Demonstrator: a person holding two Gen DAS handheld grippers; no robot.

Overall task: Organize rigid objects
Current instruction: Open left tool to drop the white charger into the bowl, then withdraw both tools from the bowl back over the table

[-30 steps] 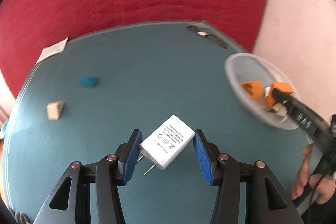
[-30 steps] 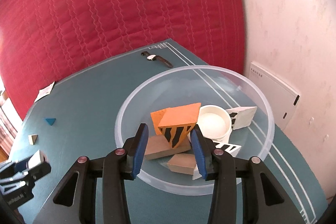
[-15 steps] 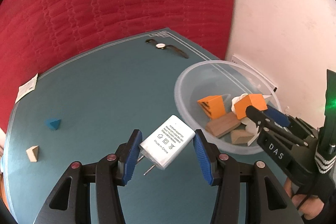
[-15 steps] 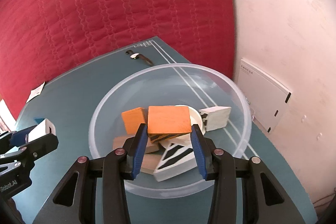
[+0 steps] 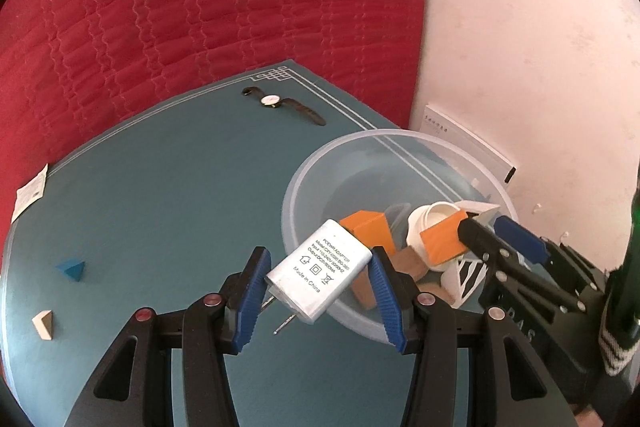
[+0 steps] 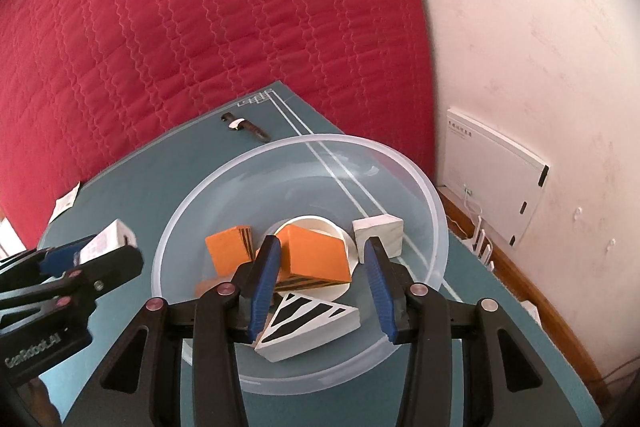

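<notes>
Diagonally between the left gripper (image 5: 318,281) pads sat the clamped power adapter (image 5: 319,270), prongs trailing back, the clear bowl (image 5: 304,179) just ahead and right. Over that bowl, the right gripper (image 6: 320,281) stood slightly apart around an orange block (image 6: 314,257), seemingly releasing.

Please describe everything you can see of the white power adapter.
The white power adapter is a flat, rounded block of what looks like glossy plastic, with black print on its upper face and two metal prongs at its lower end. It is clamped, tilted, between the blue pads of the left hand-held gripper, held in the air at the near rim of the clear bowl.
</notes>
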